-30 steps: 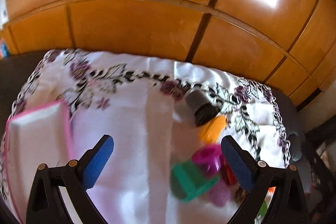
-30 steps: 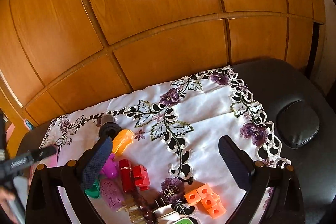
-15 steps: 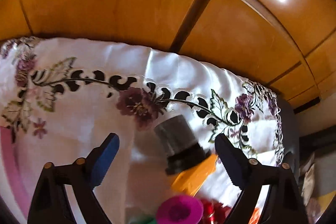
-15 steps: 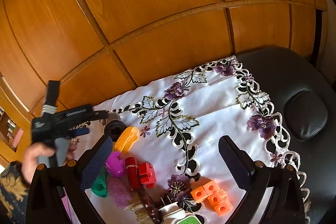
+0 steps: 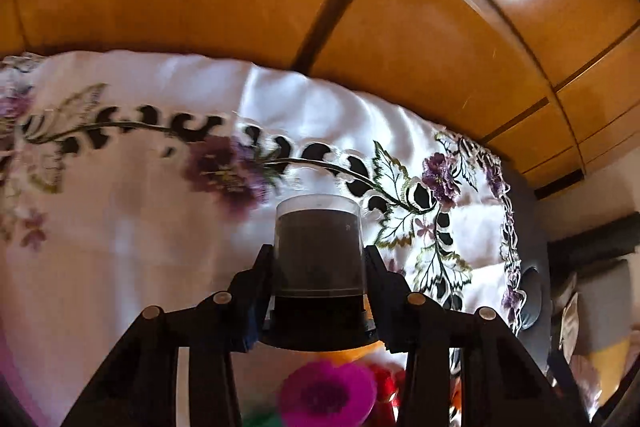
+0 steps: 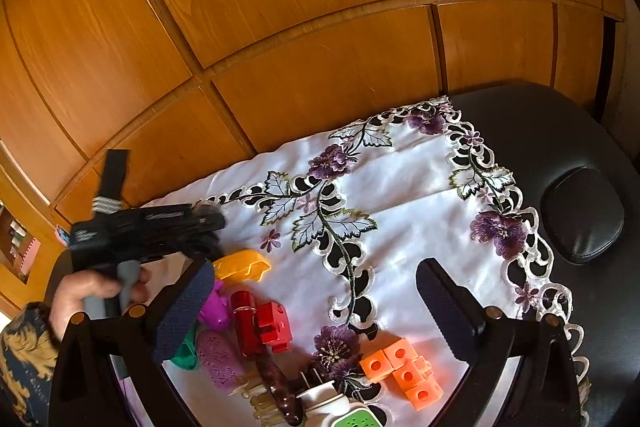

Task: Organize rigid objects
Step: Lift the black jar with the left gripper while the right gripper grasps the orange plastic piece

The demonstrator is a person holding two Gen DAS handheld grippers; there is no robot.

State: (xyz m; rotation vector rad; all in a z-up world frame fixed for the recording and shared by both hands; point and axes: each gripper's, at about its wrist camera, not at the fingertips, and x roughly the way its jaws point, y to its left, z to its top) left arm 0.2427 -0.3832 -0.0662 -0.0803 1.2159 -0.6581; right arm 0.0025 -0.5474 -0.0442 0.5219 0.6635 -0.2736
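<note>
My left gripper is shut on a dark cylindrical container with a clear cap, which stands on the white embroidered cloth. In the right wrist view the left gripper shows at the left, held by a hand, with the container mostly hidden behind it. My right gripper is open and empty above the cloth. Below it lie an orange piece, a magenta piece, red pieces and orange cubes.
A wooden panelled wall runs behind the table. A green piece, a purple textured piece, a brown handle and a white-green box lie at the front. A black padded surface is on the right.
My left gripper moved forward onto the dark container and shut on it. The right gripper stayed open and shifted only slightly.
</note>
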